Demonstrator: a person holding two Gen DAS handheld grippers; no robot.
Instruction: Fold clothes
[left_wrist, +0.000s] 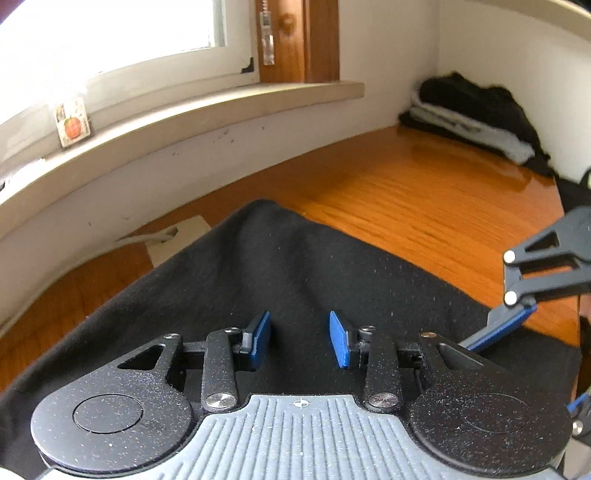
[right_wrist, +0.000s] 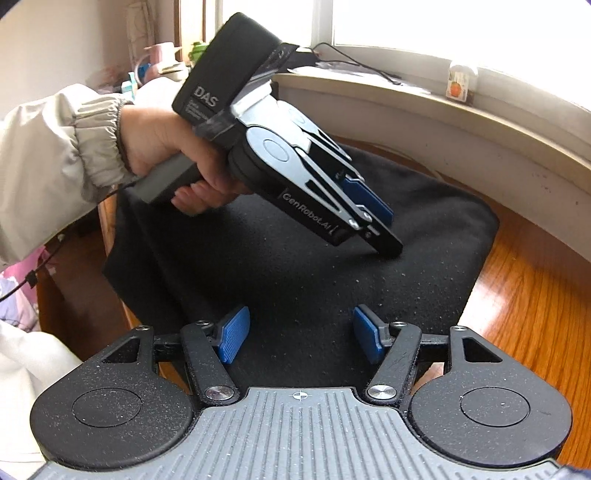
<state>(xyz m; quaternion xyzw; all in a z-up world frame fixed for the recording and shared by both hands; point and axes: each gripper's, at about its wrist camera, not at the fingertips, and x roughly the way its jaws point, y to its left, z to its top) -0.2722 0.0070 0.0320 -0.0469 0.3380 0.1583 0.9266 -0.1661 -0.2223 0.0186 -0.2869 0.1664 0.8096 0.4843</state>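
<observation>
Lying flat on the wooden table (left_wrist: 424, 192), the black cloth (left_wrist: 288, 266) is spreading out under and ahead of both tools. The left gripper (left_wrist: 300, 338) is hanging over its middle with blue pads apart and nothing between them. In the right wrist view its lower finger looks to be touching the cloth, though I cannot be sure. The right gripper (right_wrist: 301, 338) is waiting over the near edge, jaws apart and empty. The cloth is running long toward the window sill (left_wrist: 177, 122). The left gripper is nearer the far part.
</observation>
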